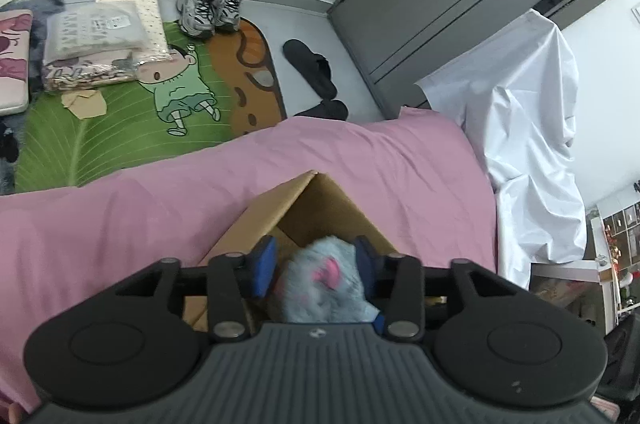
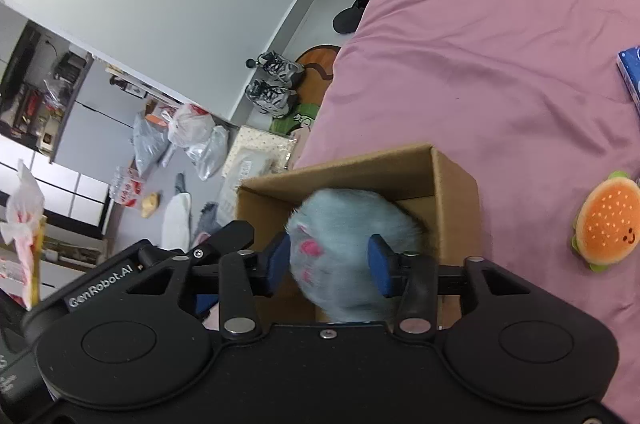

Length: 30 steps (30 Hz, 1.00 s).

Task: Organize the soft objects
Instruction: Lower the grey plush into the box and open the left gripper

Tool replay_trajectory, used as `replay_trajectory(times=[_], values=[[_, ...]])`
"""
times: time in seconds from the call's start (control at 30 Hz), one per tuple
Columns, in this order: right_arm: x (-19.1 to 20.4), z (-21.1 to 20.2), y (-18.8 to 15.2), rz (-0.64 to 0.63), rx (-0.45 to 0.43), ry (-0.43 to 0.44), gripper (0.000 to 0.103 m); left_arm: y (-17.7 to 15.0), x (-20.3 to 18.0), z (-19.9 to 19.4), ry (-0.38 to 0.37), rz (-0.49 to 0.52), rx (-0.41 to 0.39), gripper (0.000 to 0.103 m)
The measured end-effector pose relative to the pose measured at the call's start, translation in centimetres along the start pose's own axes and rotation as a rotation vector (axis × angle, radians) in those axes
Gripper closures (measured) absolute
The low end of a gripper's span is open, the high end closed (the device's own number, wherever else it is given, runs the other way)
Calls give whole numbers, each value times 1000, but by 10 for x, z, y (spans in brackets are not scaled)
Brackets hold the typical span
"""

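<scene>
Left gripper [image 1: 316, 266] at lower centre: blue plush [image 1: 324, 288] between my spread pads, over the cardboard box [image 1: 320, 200] — contact unclear, blurred. Right gripper [image 2: 330, 260] likewise straddles it; burger plush [image 2: 606, 220] waits far right.

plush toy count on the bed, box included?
2. Blue fluffy plush over the open cardboard box; burger plush on the pink sheet right of it. Box interior may hide more.

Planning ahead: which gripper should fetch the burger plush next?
The right gripper, likely: the burger plush lies on the pink bedspread right of the cardboard box, seen only in its view. It must release the blue plush first.
</scene>
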State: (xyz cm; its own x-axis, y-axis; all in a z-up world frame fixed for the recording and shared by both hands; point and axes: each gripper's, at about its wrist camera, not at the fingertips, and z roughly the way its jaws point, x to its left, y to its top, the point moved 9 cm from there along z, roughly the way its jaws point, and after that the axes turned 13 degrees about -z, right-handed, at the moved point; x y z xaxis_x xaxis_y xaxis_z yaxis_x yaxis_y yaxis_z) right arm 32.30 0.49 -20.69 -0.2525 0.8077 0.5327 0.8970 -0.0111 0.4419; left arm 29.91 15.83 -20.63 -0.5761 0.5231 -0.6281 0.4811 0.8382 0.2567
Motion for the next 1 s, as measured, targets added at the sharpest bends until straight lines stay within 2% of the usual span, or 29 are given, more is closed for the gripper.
replay_trajectory(times=[0.07, 0.13, 0.2, 0.3, 0.37, 0.47, 0.53, 0.63, 0.7, 0.83, 1.0], values=[[-3, -9, 0, 18, -13, -1, 47, -1, -2, -6, 0, -4, -1, 47], [-2, -22, 1, 23, -31, 5, 42, -2, -7, -14, -2, 12, -16, 32], [-5, -32, 3, 31, -45, 6, 40, -3, -11, -21, 5, 33, -40, 25], [-10, -47, 6, 35, -57, -6, 36, -8, -12, -32, 39, 60, -61, 19], [-12, -61, 4, 26, -70, -22, 34, -13, -16, -36, 50, 77, -58, 18], [-19, -86, 2, 29, -113, -20, 23, -22, -33, -48, 46, 157, -79, 16], [-26, -100, 1, 34, -137, -28, 22, -29, -40, -57, 33, 180, -97, 9], [-35, -121, -3, 39, -159, -39, 16, -41, -46, -65, 80, 203, -113, 8], [-42, -138, -7, 25, -183, -53, 12, -51, -55, -70, 71, 228, -100, 8], [-59, -167, -18, 36, -217, -87, 8, -69, -70, -87, 67, 303, -134, 8], [-78, -193, -32, 52, -245, -90, 4, -94, -75, -97, 77, 340, -135, 7]])
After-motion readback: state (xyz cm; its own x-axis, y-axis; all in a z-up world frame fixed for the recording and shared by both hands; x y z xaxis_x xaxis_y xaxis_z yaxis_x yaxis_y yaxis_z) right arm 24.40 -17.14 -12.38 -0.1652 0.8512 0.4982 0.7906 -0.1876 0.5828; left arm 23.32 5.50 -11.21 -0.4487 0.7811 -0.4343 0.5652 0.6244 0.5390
